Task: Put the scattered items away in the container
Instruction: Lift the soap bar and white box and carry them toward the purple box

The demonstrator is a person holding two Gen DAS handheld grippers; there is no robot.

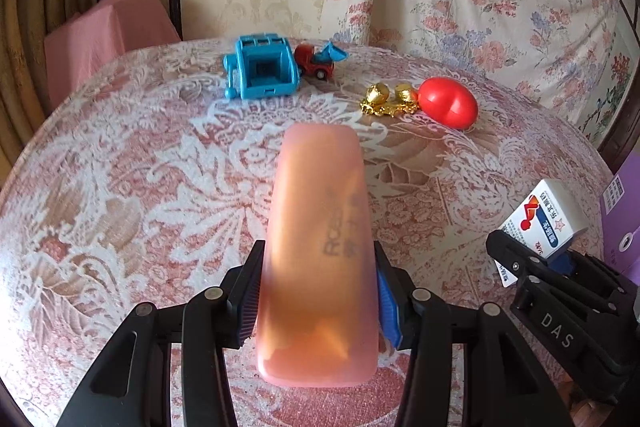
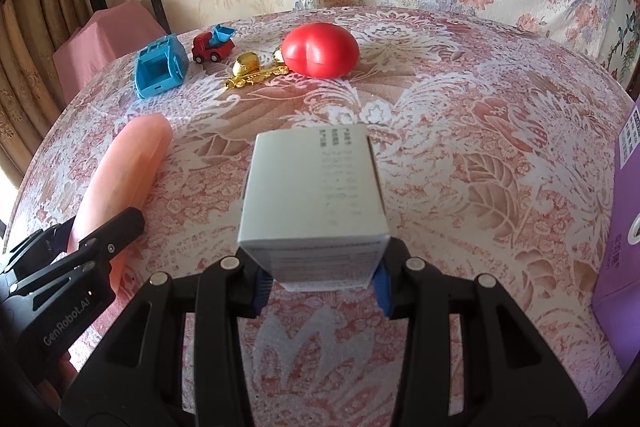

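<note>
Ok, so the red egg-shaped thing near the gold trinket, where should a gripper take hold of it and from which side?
Grip the red egg across its short middle, near the seam, coming from above. It lies on its side on the tablecloth, so the long rounded ends would likely slip out of the pads. The gold trinket sits close on its left, so one pad goes on its near side and one on its far side.

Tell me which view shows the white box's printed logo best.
The left wrist view: there the white box, clamped in the right gripper, shows its red and blue logo face. The right wrist view shows only its plain grey top with faint printed lines, logo hidden.
</note>
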